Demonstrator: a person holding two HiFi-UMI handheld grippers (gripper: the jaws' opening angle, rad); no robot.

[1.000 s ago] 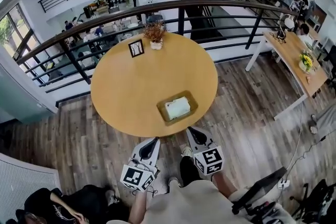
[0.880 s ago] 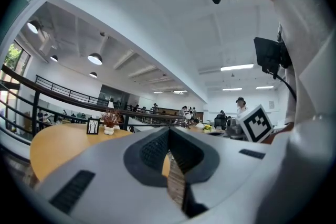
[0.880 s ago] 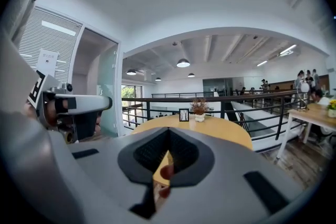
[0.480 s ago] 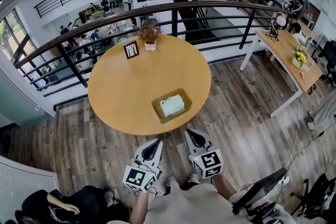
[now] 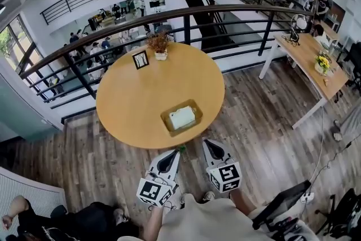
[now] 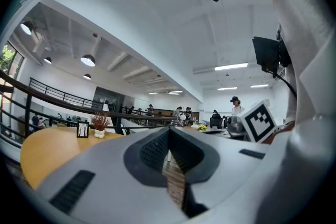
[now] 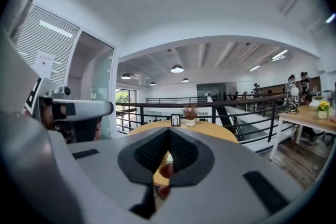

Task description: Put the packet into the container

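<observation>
Our left fingers (image 5: 168, 162) and right fingers (image 5: 213, 149) are both clenched on nothing. Just ahead of them, the packet (image 5: 182, 117) lies in the container (image 5: 165, 120) on the bench (image 5: 138, 100).

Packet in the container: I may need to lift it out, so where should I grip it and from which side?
Probably from above: the packet lies flat inside the container, whose raised rim blocks a sideways approach. Pinch across its narrower width, near the end facing you.

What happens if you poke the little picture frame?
It would probably tip, since the picture frame stands upright on its bottom edge. It looks small beside the plant pot, so it's likely light and might slide on the smooth table.
</observation>
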